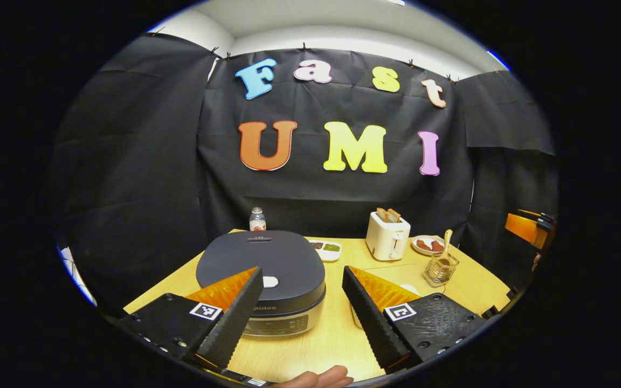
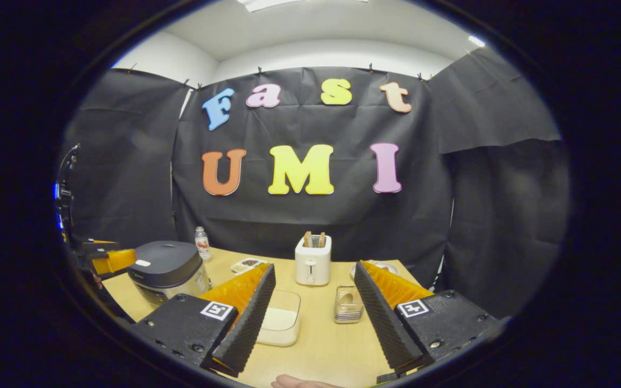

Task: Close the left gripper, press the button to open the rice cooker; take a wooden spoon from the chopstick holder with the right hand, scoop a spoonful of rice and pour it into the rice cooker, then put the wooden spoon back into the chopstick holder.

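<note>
The dark-lidded rice cooker (image 1: 261,269) stands shut on the wooden table, with a pale button (image 1: 270,281) at the lid's front edge. My left gripper (image 1: 302,277) hangs open just in front of it, nothing between its fingers. At the right, a wooden spoon (image 1: 445,245) stands in the wire chopstick holder (image 1: 441,268). In the right gripper view the cooker (image 2: 166,269) is at far left with the left gripper (image 2: 107,260) beside it. My right gripper (image 2: 315,275) is open and empty, above a clear box of rice (image 2: 281,321) and near the chopstick holder (image 2: 348,306).
A white toaster (image 1: 388,236) with bread slices stands at the back, a plate of food (image 1: 428,245) to its right. A small bottle (image 1: 257,220) and a divided dish (image 1: 325,249) sit behind the cooker. A person's fingertips (image 1: 318,378) show at the bottom edge.
</note>
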`<state>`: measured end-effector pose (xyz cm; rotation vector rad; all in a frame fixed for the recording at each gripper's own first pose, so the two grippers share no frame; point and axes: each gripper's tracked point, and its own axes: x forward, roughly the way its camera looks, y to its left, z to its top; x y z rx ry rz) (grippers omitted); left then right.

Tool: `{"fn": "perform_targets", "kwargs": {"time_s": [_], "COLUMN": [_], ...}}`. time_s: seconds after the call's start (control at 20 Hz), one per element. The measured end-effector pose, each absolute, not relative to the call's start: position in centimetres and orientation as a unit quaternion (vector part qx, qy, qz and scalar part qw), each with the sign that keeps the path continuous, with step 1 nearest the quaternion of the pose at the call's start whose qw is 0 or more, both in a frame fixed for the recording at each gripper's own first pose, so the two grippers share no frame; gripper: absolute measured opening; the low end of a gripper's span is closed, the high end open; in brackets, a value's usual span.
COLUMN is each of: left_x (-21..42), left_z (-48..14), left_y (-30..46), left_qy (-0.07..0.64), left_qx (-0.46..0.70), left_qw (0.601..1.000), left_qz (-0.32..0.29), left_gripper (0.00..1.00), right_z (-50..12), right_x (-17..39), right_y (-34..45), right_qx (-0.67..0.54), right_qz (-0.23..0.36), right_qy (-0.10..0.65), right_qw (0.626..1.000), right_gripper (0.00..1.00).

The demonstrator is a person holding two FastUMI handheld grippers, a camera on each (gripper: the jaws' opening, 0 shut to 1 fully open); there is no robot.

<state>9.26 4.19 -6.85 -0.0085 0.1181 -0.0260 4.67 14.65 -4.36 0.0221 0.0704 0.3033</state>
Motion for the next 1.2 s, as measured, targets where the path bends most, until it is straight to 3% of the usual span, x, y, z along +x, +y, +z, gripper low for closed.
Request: {"fn": "perform_targets", "kwargs": {"time_s": [0.65, 1.2], "left_x": [5.8, 5.9], "left_z": [-1.9, -1.2], "left_y": [0.5, -1.4], "left_qy": [-0.004, 0.001], "left_qx": [0.017, 0.002], "left_qw": [1.0, 1.0], "left_qz": [-0.011, -0.015], "left_gripper": [0.94, 0.94], "right_z": [-3.6, -2.4], "right_x": [5.2, 5.2], "right_y": [10.7, 6.5], "right_qx": [0.02, 0.01], "right_qz": [0.129, 0.109], "right_qy": [0.026, 0.017], "right_qw": [0.991, 0.994], "right_gripper": [0.95, 0.96]}}
